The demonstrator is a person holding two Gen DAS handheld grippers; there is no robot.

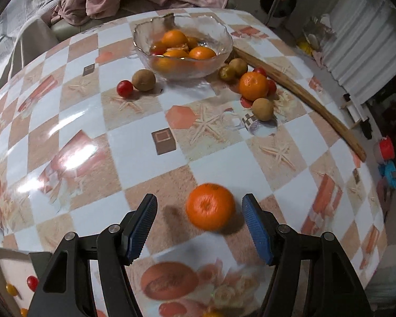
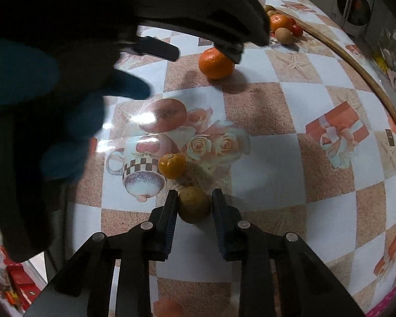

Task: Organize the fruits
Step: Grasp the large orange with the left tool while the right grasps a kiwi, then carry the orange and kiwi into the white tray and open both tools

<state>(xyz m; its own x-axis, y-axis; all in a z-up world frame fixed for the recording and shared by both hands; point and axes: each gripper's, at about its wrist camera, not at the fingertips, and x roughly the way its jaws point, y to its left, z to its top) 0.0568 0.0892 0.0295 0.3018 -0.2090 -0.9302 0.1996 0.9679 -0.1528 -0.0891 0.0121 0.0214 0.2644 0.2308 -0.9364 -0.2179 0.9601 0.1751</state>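
Observation:
A loose orange [image 1: 210, 206] lies on the patterned tablecloth between the fingers of my left gripper [image 1: 199, 200], which is open, its blue pads clear of the fruit on both sides. The same orange [image 2: 216, 63] shows in the right wrist view under the left gripper's black body. My right gripper [image 2: 195, 192] is shut on a round brown fruit [image 2: 194, 208], both pads against its sides. A small orange fruit [image 2: 172, 165] sits just beyond it. At the table's far end stands a glass bowl [image 1: 224, 35] with several oranges inside.
Beside the bowl lie a brown fruit [image 1: 144, 79] and a small red fruit [image 1: 124, 88]. To its right is a cluster with an orange [image 1: 253, 85] and a tan fruit [image 1: 262, 109]. A wooden stick [image 1: 303, 97] runs along the right edge. A gloved hand [image 2: 74, 121] fills the left.

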